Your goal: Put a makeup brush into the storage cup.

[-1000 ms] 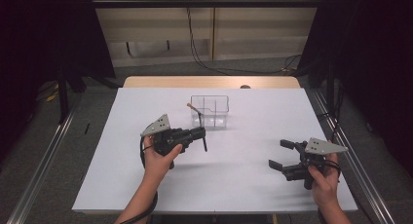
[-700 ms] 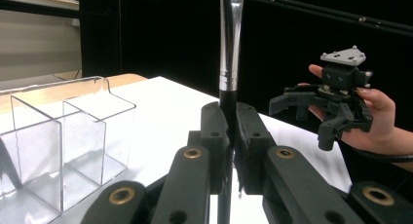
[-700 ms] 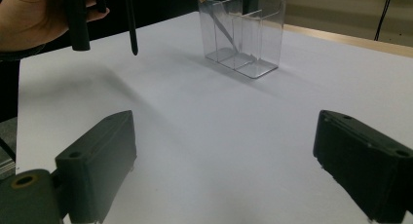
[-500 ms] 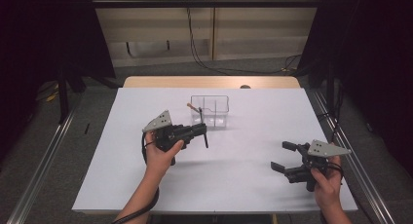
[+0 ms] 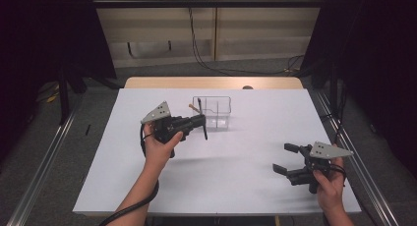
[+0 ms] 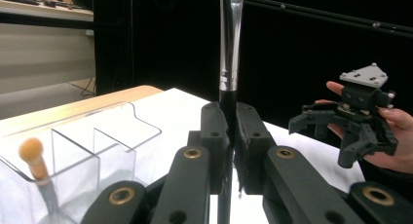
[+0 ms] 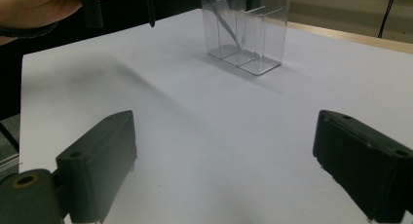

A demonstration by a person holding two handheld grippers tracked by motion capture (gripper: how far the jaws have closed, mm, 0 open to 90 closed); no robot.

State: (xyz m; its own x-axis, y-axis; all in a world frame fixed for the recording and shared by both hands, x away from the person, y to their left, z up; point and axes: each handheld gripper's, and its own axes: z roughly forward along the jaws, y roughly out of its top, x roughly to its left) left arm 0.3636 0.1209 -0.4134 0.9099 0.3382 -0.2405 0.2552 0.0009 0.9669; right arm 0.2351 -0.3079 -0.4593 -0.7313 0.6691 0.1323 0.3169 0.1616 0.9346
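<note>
Right now I count two grippers over one white-covered surface [image 5: 236,186]. My left gripper [image 5: 201,121] has its jaws clamped tight on one slim black brush [image 6: 229,63]; in the left gripper view its handle runs straight up between the pads, with a shiny metal band above them. From the high view the brush hangs downward from the jaws, clear of the surface, just left of the box.

There is one clear plastic box [image 5: 215,113] standing toward the far middle of the surface, split into compartments; I can make out three in the left gripper view. One other brush [image 6: 33,156], with an orange rounded tip, leans inside the box's end compartment, the one nearest my left gripper.

My right gripper [image 5: 287,158] sits near the right front corner, well apart from the box. Its jaws are spread wide with nothing between them but bare white surface.
</note>
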